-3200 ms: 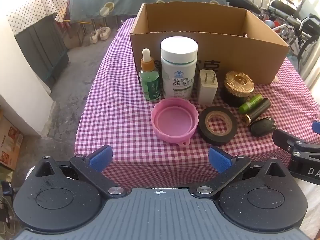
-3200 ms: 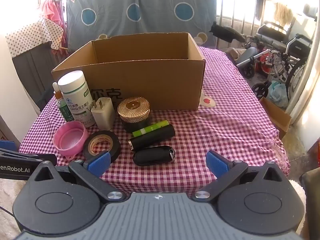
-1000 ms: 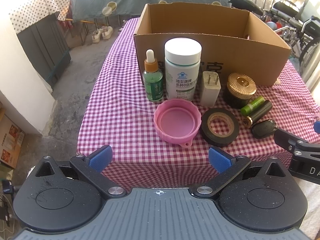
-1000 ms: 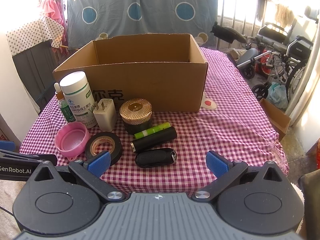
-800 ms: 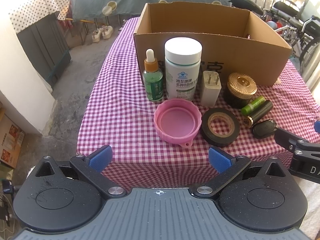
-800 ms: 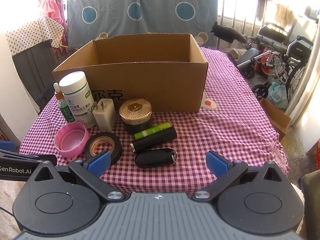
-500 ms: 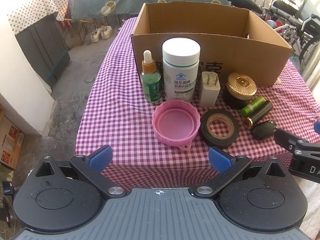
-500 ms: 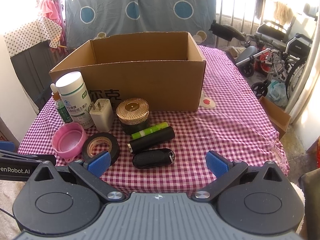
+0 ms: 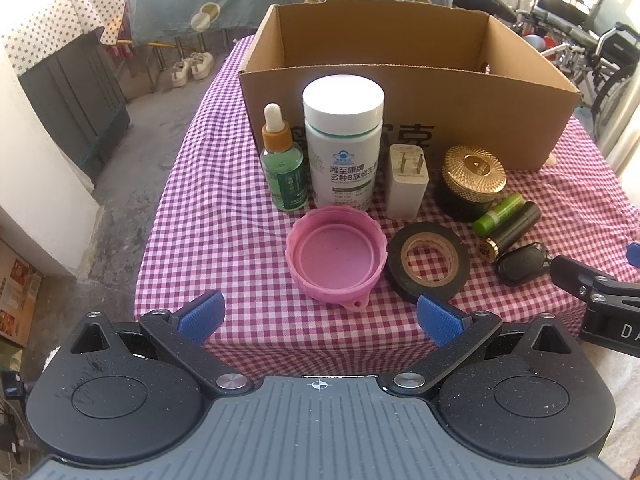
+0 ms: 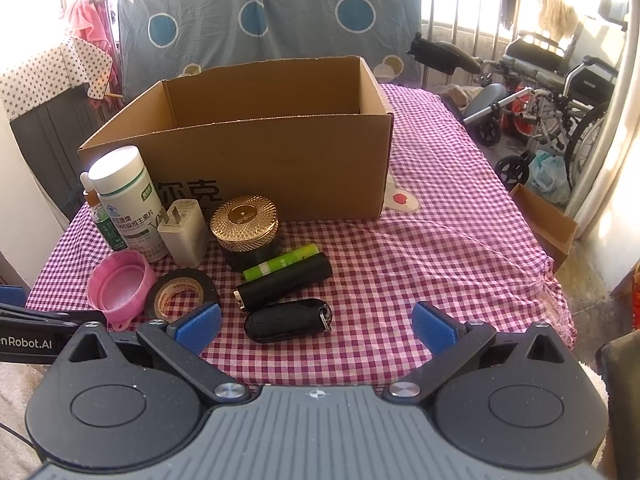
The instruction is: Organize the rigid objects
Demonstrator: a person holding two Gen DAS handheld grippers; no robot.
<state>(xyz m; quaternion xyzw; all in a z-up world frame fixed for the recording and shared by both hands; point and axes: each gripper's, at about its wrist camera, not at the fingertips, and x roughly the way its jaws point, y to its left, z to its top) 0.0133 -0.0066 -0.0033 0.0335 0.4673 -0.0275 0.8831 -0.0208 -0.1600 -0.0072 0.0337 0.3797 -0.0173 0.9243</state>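
Both jaw pairs spread, empty: left gripper [image 9: 320,316] and right gripper [image 10: 316,326] have been edging closer to the table. Objects sitting untouched before the cardboard box [image 10: 280,160]; pink lid [image 9: 337,256] nearest left. Nothing boxed yet.

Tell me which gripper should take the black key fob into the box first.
Right. The key fob lies just ahead of the open right gripper, nearly between its fingers. From the left gripper it sits far off to the side, with the pink lid and tape roll directly ahead instead.
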